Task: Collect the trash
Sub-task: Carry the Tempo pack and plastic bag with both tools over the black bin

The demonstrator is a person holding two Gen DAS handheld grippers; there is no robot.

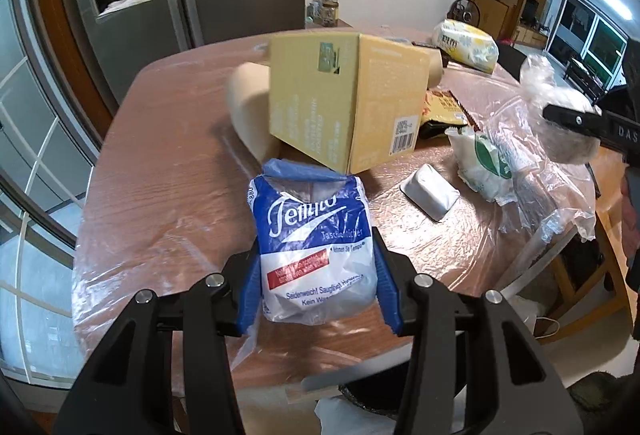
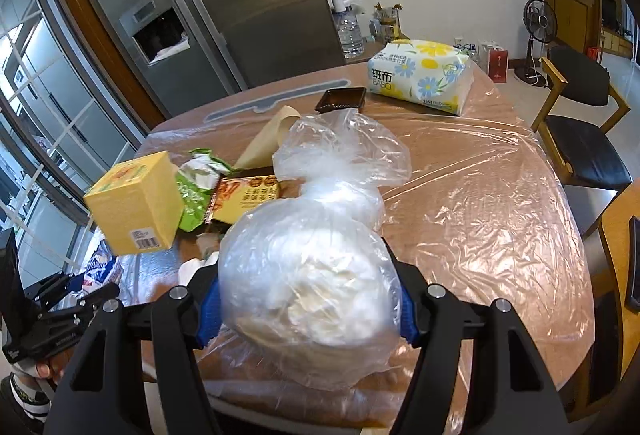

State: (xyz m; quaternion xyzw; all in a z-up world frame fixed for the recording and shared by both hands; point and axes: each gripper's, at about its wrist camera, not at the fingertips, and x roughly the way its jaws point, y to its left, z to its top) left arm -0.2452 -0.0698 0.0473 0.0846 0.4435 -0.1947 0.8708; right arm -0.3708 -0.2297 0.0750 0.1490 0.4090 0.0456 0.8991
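Observation:
My left gripper (image 1: pixel 318 275) is shut on a blue and white Tempo tissue wrapper (image 1: pixel 314 247), held above the near edge of the table. My right gripper (image 2: pixel 310 299) is shut on a knotted clear plastic bag of white tissue (image 2: pixel 316 275), held above the table. That bag and right gripper also show at the right of the left wrist view (image 1: pixel 560 115). The left gripper with the wrapper shows at the lower left of the right wrist view (image 2: pixel 98 271).
On the plastic-covered wooden table (image 2: pixel 500 195) lie a yellow carton (image 1: pixel 344 103), brown paper (image 1: pixel 248 107), a yellow snack packet (image 2: pixel 248 199), a green wrapper (image 2: pixel 196 191), a small silver tray (image 1: pixel 430 191), a dark tray (image 2: pixel 341 99) and a flowered tissue pack (image 2: pixel 420 75). A dark bin (image 1: pixel 376 391) stands below the table edge. Chair (image 2: pixel 580 139) at right.

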